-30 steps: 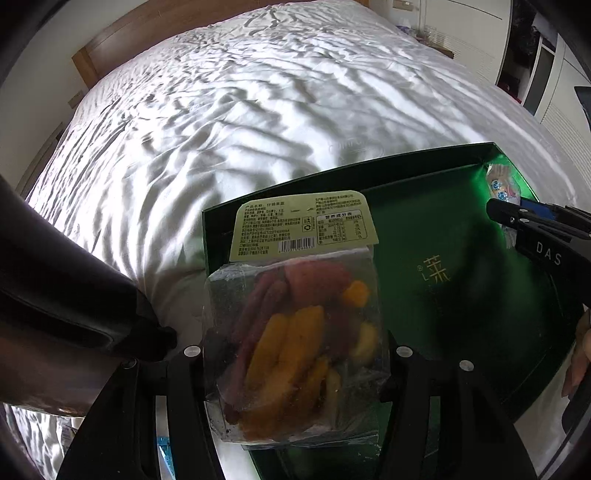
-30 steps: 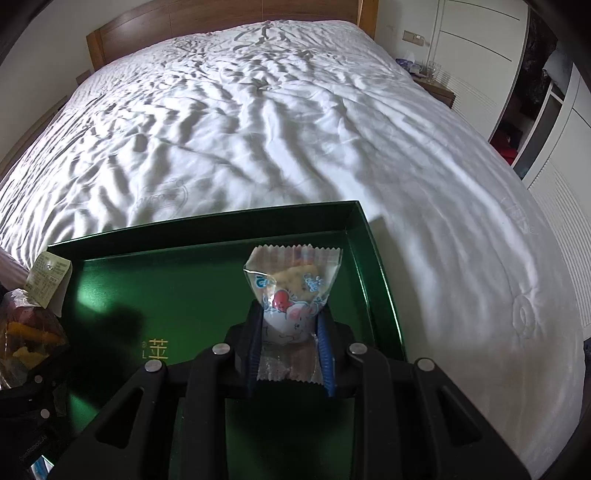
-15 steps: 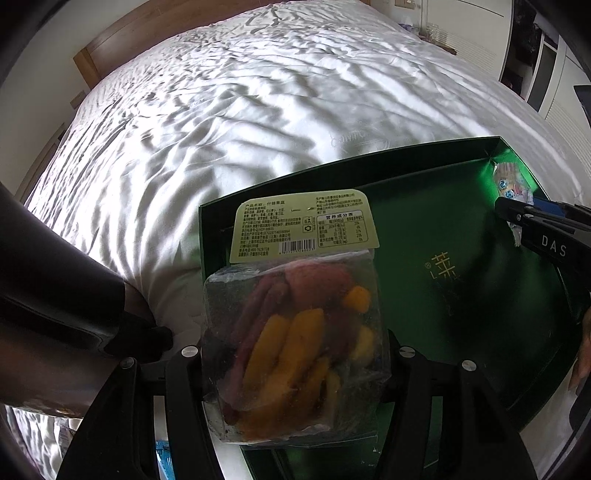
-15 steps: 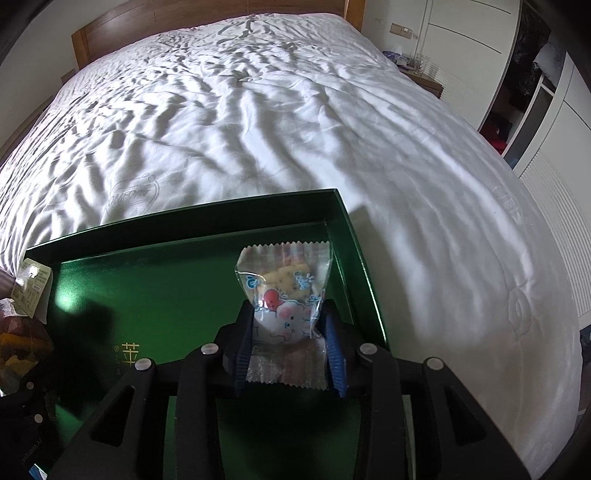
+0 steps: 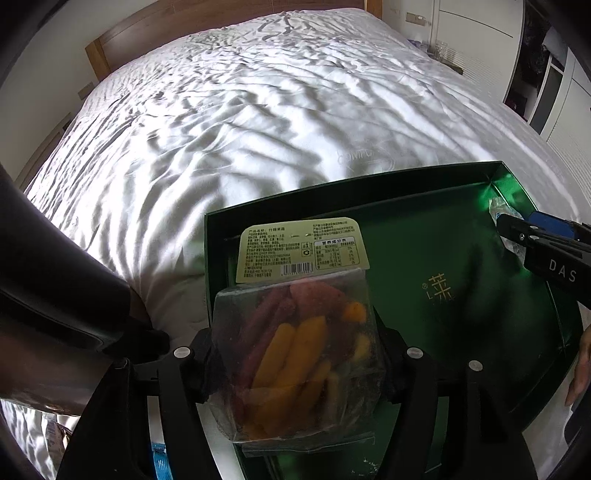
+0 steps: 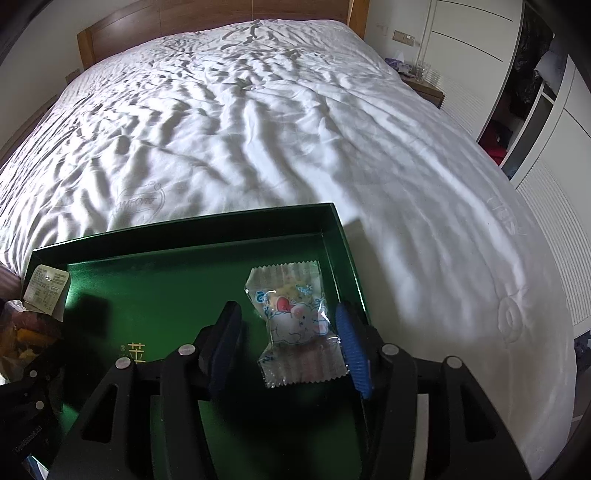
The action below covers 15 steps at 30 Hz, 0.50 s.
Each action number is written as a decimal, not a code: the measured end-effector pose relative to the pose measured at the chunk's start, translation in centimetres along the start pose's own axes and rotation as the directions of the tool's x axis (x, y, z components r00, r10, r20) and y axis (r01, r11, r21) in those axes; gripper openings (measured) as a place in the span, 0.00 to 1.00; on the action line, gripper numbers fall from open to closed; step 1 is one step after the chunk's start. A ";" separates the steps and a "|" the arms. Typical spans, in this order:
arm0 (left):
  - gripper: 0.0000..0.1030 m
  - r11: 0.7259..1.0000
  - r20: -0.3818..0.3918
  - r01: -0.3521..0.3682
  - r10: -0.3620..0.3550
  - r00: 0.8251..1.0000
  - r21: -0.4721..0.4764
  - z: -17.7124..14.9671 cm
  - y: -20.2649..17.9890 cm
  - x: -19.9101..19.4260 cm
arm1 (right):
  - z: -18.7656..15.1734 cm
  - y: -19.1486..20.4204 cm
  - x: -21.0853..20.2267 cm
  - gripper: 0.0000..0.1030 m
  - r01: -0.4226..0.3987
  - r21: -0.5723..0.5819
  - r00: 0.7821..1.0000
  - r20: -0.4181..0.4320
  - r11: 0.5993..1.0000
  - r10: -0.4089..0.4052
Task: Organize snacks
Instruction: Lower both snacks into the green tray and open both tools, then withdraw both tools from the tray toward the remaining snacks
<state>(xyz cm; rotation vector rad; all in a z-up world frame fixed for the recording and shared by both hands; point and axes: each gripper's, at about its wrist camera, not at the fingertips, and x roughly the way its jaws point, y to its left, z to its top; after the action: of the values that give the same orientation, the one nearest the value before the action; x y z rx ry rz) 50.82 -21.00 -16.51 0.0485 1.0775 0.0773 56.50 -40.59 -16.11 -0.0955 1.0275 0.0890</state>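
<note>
A clear bag of orange and purple dried fruit chips (image 5: 295, 350) with a pale label sits between the fingers of my left gripper (image 5: 295, 339), over the left end of the green tray (image 5: 461, 332). Its jaws are opening, and both pads still touch the bag's sides. In the right wrist view a small wrapped candy (image 6: 295, 321) lies on the tray floor (image 6: 166, 288) by the right wall. My right gripper (image 6: 287, 314) is opening around it; the left pad stands clear of it. The bag (image 6: 33, 302) shows at the left edge there.
The tray lies on a wide bed with a wrinkled white sheet (image 6: 258, 129) and a wooden headboard (image 6: 184, 22). A nightstand (image 6: 424, 85) and wardrobes stand to the right. A dark sleeve (image 5: 55, 295) fills the left, and a hand (image 5: 583, 362) is at the tray's right end.
The right gripper's jaws have parted and the candy has dropped from upright between them to lie on the tray floor. The left fingers have spread slightly; the bag has stayed put.
</note>
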 end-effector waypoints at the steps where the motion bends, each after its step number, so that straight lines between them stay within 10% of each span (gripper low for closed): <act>1: 0.62 1.000 0.013 -0.005 0.005 1.000 -0.005 0.0 0.1 -0.3 | 0.0 0.0 -0.3 0.38 -0.002 0.001 1.000 0.008 1.000 0.002; 15: 0.65 0.999 0.149 0.035 -0.029 0.988 -0.033 -2.1 0.2 -6.8 | -3.3 -1.7 -9.2 0.43 -0.046 0.090 0.984 0.174 0.995 0.030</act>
<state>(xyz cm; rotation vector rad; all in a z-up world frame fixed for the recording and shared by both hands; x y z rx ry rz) 45.75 -21.35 -11.51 0.0044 0.9274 0.0630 49.13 -42.98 -9.82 0.0173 0.8590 0.0825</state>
